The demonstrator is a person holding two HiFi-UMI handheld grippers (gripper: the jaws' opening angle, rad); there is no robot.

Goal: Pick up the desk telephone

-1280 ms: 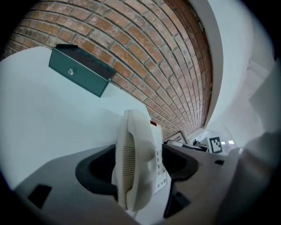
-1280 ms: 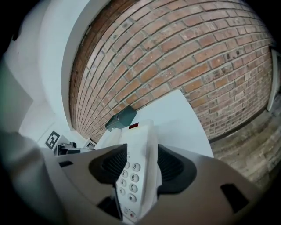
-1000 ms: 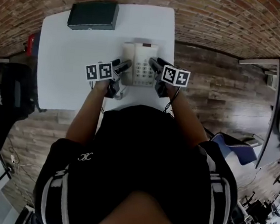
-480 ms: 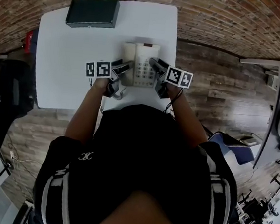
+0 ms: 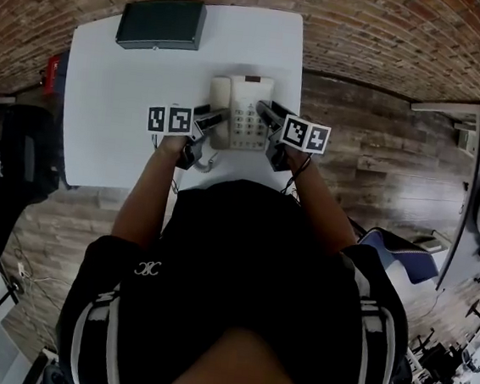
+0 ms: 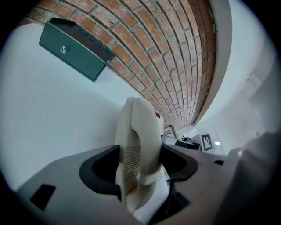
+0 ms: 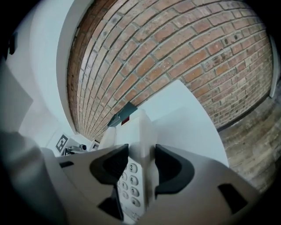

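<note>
The left tool is clamping the handset of the desk telephone, and its jaws have just been closing onto it. The right tool is gripping the telephone's right rim beside the keypad, its jaws also just closing. The telephone is sitting by the right edge of the white desk, about midway between its near and far edges. A dark box is lying at the far left corner, next to the brick wall

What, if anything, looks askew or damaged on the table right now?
Nothing stands out. The desk telephone sits square near the table's near edge, handset seated in its cradle; the dark box lies flat at the far corner.
</note>
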